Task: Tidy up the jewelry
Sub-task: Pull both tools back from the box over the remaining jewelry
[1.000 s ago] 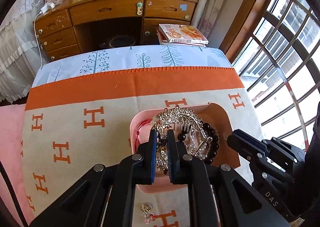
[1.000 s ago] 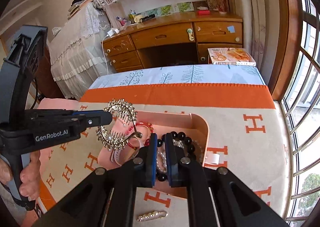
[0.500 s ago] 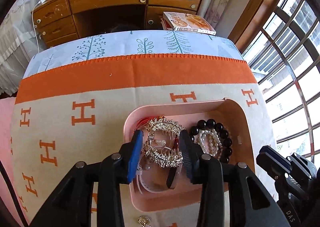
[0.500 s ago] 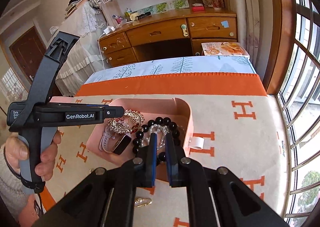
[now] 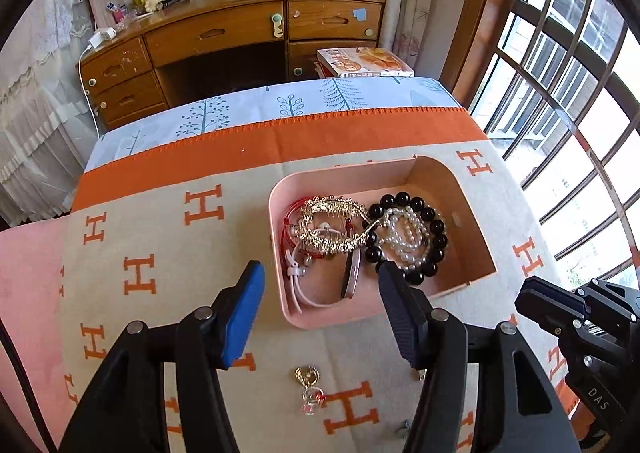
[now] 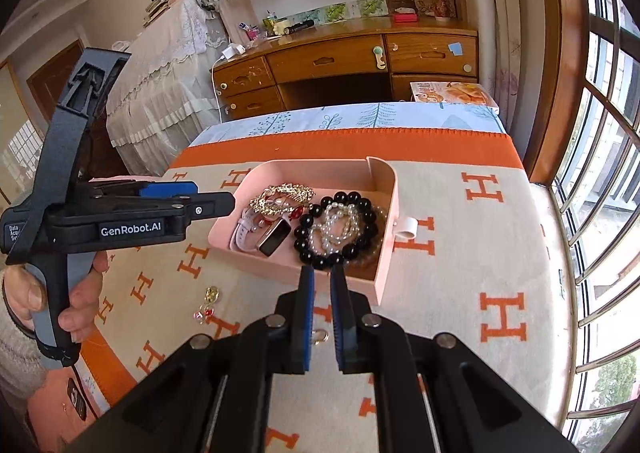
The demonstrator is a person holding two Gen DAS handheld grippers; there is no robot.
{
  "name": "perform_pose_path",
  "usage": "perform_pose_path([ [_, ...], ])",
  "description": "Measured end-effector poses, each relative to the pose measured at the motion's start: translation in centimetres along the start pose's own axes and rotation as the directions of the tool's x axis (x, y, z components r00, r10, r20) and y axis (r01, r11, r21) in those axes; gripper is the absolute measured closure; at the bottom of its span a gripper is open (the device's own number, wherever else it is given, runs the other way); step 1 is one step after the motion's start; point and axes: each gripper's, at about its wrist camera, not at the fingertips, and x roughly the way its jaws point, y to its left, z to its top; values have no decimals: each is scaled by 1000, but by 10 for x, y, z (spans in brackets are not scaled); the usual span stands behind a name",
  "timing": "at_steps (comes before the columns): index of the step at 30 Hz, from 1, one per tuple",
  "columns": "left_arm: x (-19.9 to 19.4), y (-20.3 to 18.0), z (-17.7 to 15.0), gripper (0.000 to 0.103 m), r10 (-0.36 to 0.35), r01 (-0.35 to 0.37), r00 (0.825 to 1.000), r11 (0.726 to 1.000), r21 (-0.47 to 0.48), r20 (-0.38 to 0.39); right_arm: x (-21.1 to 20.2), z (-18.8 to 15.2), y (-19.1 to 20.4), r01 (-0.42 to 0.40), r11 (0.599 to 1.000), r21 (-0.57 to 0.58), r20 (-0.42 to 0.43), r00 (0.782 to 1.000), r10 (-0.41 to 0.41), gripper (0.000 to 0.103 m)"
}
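Left wrist view shows the left gripper with jaws spread wide and empty, hanging above the near edge of the shallow pink rectangular plastic tray. Right wrist view shows "GenRobot.AI" printed in white on that gripper's black body, and a partly cut-off label beginning "Data Acqu" at its rear. On the right gripper, seen at the left view's edge, the letters "DAS" are legible; its jaws are nearly together with a narrow gap and nothing between them, poised just short of the tray's near wall.

Inside the tray lie a gold rhinestone hair comb, a black bead bracelet ringing a white pearl strand, and a pink-strapped smartwatch. A small gold charm with a clear ring lies on the cream blanket with orange "H" letters, outside the tray. Behind stands a wooden desk.
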Motion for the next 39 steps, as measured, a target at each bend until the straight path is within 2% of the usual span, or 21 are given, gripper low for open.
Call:
perform_pose_path([
  [6,-36,-3,-33,36,-10,10,1000,1000,26,29,-26,-25,10,3,1000,-8,-7,1000,-3,95],
  [8,-48,-4,-43,36,-17,16,999,999,29,36,-35,-34,11,2,1000,-4,-9,1000,-2,92],
  [12,-67,-6,-63,36,-33,32,998,999,20,47,-51,-51,14,-1,1000,6,-1,1000,1,80],
  [19,-85,-20,-101,35,-55,53,996,998,20,76,-70,-84,16,1,1000,6,1,1000,-1,79],
  [29,-60,-54,-152,35,-70,66,995,996,56,75,-57,-135,8,9,1000,-23,-49,999,-10,78],
  [36,-26,-58,-168,36,-122,123,992,992,-39,33,-39,-153,10,31,994,-105,-61,997,-38,75],
  [39,-13,-58,-170,36,-119,120,993,989,-80,17,-32,-156,11,44,989,-143,-64,997,-53,75],
])
